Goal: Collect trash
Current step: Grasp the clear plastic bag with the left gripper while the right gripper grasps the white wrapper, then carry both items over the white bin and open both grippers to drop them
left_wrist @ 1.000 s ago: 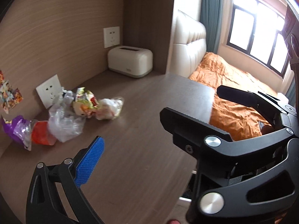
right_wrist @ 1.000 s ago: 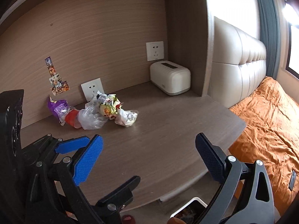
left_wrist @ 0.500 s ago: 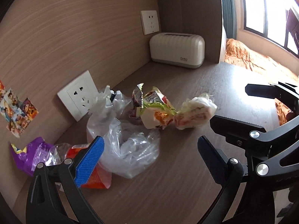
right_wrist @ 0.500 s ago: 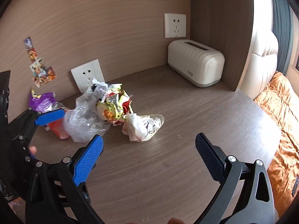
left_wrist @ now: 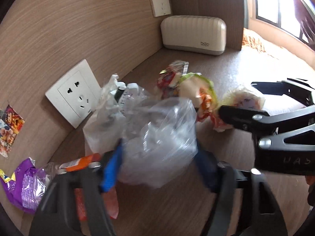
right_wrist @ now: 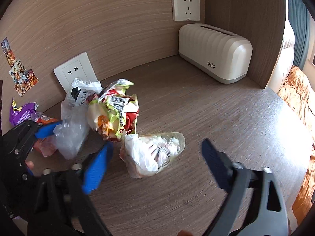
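Trash lies in a heap on the wooden desk (right_wrist: 216,114) by the wall. My left gripper (left_wrist: 158,150) is closing on a clear plastic bag (left_wrist: 157,137), and its blue pads (left_wrist: 110,169) touch both sides of the bag. My right gripper (right_wrist: 157,145) is closing around a crumpled white bag (right_wrist: 153,155) with gaps still at the pads. Behind them sits a crumpled colourful snack wrapper (right_wrist: 114,114). To the left lie an orange packet (left_wrist: 82,161) and a purple wrapper (left_wrist: 21,184). The right gripper's black fingers (left_wrist: 244,116) straddle the white bag (left_wrist: 244,98).
A cream ribbed box (right_wrist: 214,55) stands in the back right corner. Wall sockets (right_wrist: 75,70) and stickers (right_wrist: 19,74) are on the wooden back wall. The desk ends at the right, where an orange bed (right_wrist: 301,102) lies beyond it.
Both grippers have come forward and down onto the trash heap. The left jaws have narrowed onto the clear bag. The right jaws have narrowed around the white bag.
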